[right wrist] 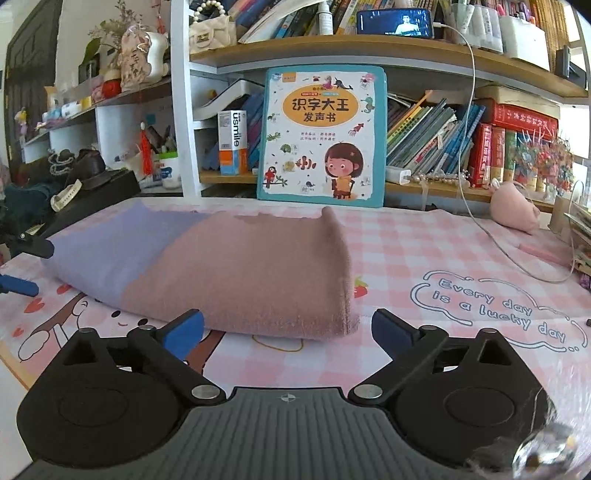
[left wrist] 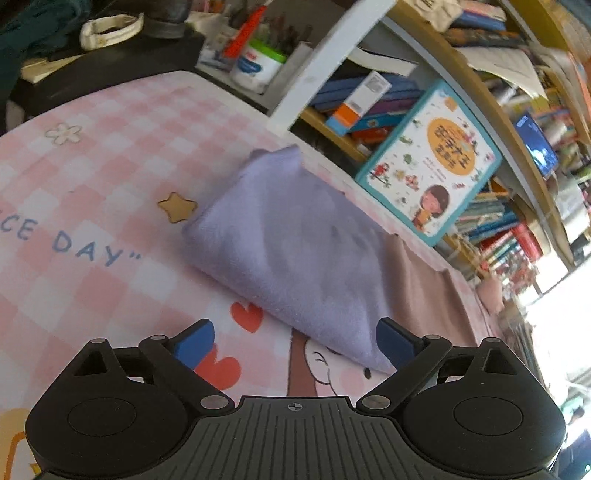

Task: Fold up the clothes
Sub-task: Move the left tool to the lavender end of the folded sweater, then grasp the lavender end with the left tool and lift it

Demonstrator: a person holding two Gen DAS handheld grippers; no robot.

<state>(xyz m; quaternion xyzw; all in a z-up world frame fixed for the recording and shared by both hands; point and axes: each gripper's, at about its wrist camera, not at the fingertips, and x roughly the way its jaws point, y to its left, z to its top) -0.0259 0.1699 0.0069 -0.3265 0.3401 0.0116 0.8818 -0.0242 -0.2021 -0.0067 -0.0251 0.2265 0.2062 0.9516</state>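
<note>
Left gripper [left wrist: 295,341]: the two blue pads are spread wide apart and nothing is between them. It hangs just over the near end of the folded cloth, and the right pad [left wrist: 397,345] is just beside the lilac edge; I cannot tell if it touches.
Right gripper [right wrist: 287,332]: the claw is also spread wide and holds nothing. Its left pad [right wrist: 183,332] is close in front of the folded edge of the pink part, the other pad is over the bare mat.
Folded cloth [right wrist: 236,269]: it lies flat on the mat as a thick folded bundle, between the grippers and the shelf. One part is dusty pink, and the other part is lilac [left wrist: 295,236] and is on the left side in the right wrist view. The pink layer seems to lie partly over the lilac one.
Mat [right wrist: 424,251]: pink and white check pattern with cartoon drawings, hearts, a yellow star [left wrist: 177,206] and the printed words "Every day is a lucky day".
Picture book [right wrist: 321,134]: it stands upright against the shelf, just behind the cloth, with a cartoon girl on its cover.
Bookshelf [right wrist: 369,48]: full of books; a phone [right wrist: 394,22] with a lit screen rests on the upper board, and a white cable [right wrist: 491,236] comes down from it across the mat.
Pink plush toy [right wrist: 515,208]: it sits at the far right of the mat, well apart from the cloth.
</note>
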